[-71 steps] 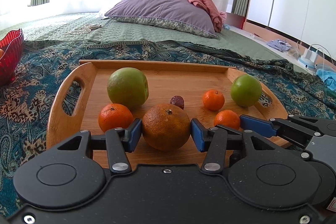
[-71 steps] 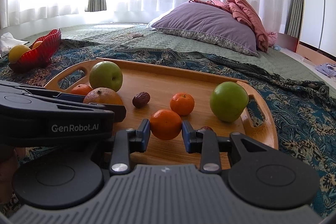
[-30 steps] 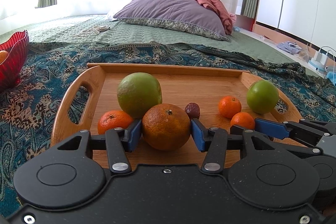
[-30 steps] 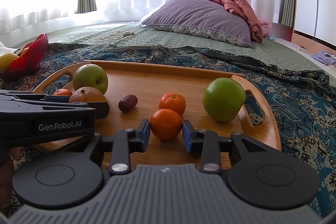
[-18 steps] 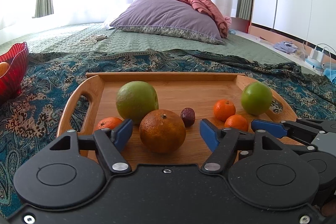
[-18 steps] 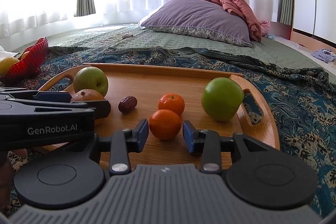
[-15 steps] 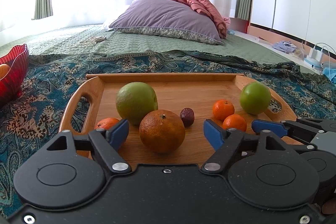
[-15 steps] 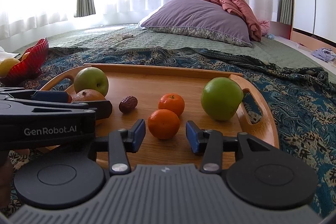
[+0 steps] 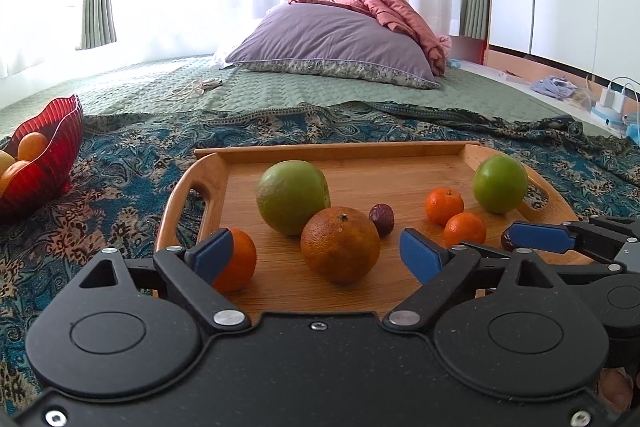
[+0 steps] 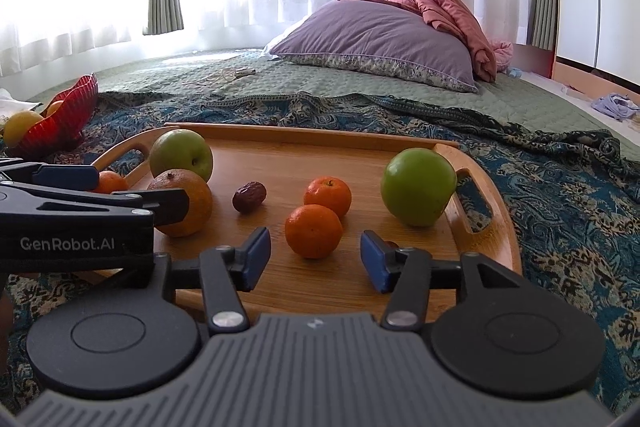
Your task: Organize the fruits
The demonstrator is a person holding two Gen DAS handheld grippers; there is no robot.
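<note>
Left wrist view: your left tongs [image 9: 316,255] have just been opening and stand spread, the large orange [image 9: 340,245] resting free between them on the wooden tray [image 9: 332,151].

Right wrist view: your right tongs [image 10: 314,259] have likewise just spread, their mandarin [image 10: 313,231] released on the tray. Both placements look done; fruit remains in the red bowl [image 10: 60,121].

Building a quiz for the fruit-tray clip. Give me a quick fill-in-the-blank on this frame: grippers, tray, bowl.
1. The jaws of the left gripper have just been opening and now stand ____ around the large orange.
2. The small mandarin in front of the right gripper rests on the wooden ____.
3. The bowl holding fruit at far left is ____ in colour.
4. The number of green apples on the tray is ____.

Missing words: open; tray; red; two
</note>
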